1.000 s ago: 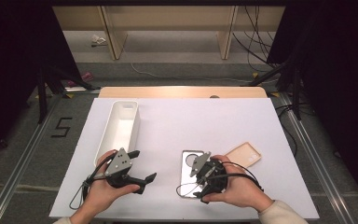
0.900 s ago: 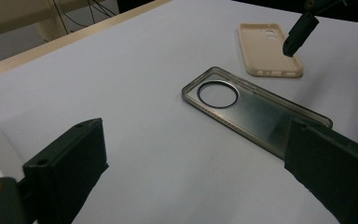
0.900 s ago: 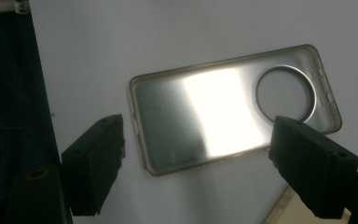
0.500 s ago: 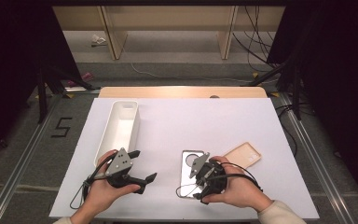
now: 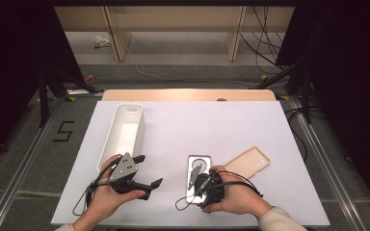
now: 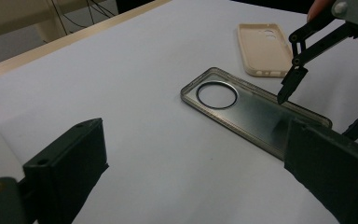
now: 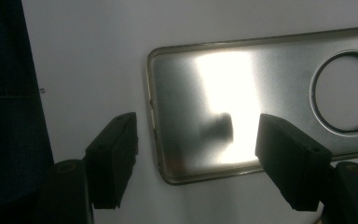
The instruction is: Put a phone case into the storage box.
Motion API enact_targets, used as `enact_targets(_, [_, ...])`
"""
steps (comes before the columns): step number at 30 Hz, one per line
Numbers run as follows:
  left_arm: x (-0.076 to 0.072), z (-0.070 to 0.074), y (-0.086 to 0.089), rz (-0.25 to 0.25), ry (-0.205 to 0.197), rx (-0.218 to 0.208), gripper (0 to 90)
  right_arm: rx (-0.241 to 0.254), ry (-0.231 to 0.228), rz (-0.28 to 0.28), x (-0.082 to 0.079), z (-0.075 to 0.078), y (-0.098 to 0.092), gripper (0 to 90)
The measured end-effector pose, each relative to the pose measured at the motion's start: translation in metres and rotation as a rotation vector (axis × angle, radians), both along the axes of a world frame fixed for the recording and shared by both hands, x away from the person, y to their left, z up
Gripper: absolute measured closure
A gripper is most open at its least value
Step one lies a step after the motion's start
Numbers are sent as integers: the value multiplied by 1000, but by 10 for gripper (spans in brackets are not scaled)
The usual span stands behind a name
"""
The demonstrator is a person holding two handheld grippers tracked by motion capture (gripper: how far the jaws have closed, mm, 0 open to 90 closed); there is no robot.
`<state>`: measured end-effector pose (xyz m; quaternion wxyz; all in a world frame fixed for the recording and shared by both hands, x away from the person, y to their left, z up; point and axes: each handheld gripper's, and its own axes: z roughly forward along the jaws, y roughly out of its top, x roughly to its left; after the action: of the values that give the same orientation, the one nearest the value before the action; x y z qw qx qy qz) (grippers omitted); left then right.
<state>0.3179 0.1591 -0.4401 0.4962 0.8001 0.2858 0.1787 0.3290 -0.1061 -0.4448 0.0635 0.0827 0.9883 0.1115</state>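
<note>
A clear smoky phone case with a round camera hole lies flat, open side up, near the table's near edge, a beige phone case just right.

bin left, clear case centre, second case right

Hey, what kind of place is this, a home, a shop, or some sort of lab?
Most likely a lab data-recording station: a white-covered table between dark curtains, loose cables on the floor behind, and handheld camera grippers, left gripper and right gripper, beside phone cases.
</note>
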Motion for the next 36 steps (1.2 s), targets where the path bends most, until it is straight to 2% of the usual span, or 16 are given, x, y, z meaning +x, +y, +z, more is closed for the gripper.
enact_targets(10, [0, 0, -1, -1, -2, -1, 54, -56, 5, 29, -1, -7, 11, 390])
enact_targets(22, [0, 0, -1, -3, 0, -3, 54, -93, -7, 54, -2, -11, 18, 507])
enact_targets(28, [0, -1, -1, -5, 1, -4, 54, -114, 7, 90, -7, -10, 22, 660])
enact_targets(36, [-1, -1, -2, -10, 1, -1, 54, -124, 15, 114, -11, -11, 23, 780])
